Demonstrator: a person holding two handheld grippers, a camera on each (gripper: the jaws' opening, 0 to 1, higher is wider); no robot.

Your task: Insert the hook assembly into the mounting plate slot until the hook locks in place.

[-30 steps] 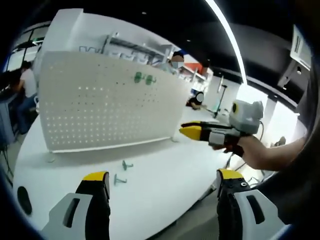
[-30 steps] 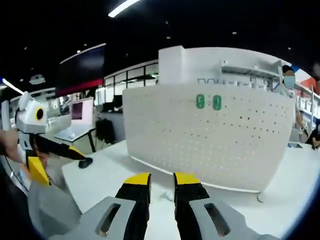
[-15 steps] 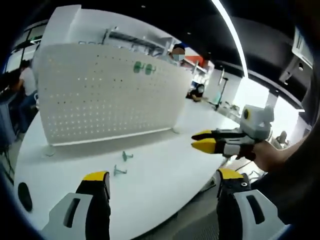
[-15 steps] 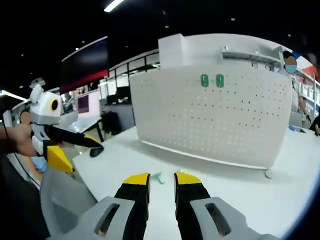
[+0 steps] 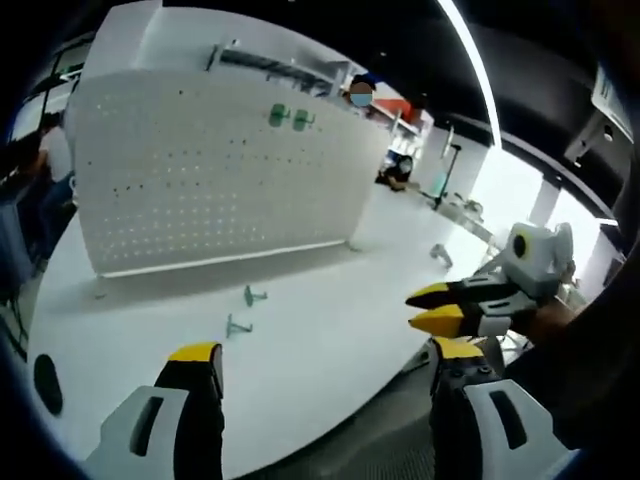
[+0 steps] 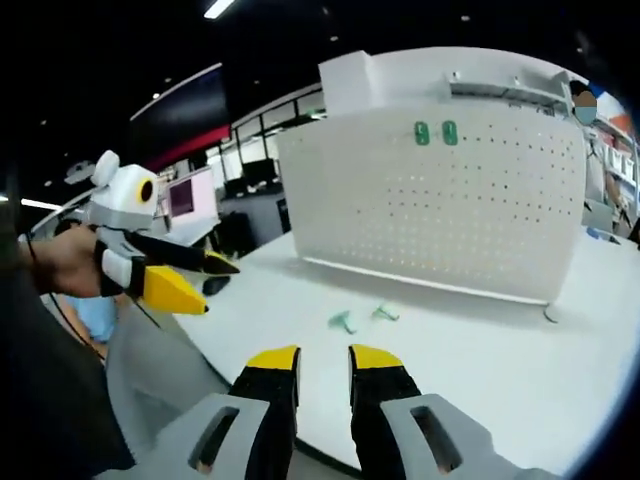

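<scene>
A white pegboard mounting plate (image 5: 200, 180) (image 6: 450, 220) stands upright on the white table (image 5: 330, 310) (image 6: 490, 360). Two green hooks (image 5: 288, 118) (image 6: 436, 132) hang near its top edge. Two more green hooks lie loose on the table in front of it (image 5: 245, 310) (image 6: 362, 317). My left gripper (image 5: 322, 352) stands wide open and empty near the table's front edge; the same left gripper (image 6: 212, 284) appears hand-held at the left in the right gripper view. My right gripper (image 6: 324, 358) has its jaws close together with nothing between them. It (image 5: 432, 307) hovers off the table's right edge.
A small black object (image 5: 45, 382) (image 6: 214, 286) lies on the table's corner. People sit and stand behind the pegboard. Desks and monitors (image 6: 190, 195) fill the room beyond the table. The table's front edge drops to grey floor (image 5: 380, 440).
Both views have drawn back from the pegboard and dipped toward the table's edge. The right gripper has sunk lower and rightward in the left gripper view. The loose hooks stay put.
</scene>
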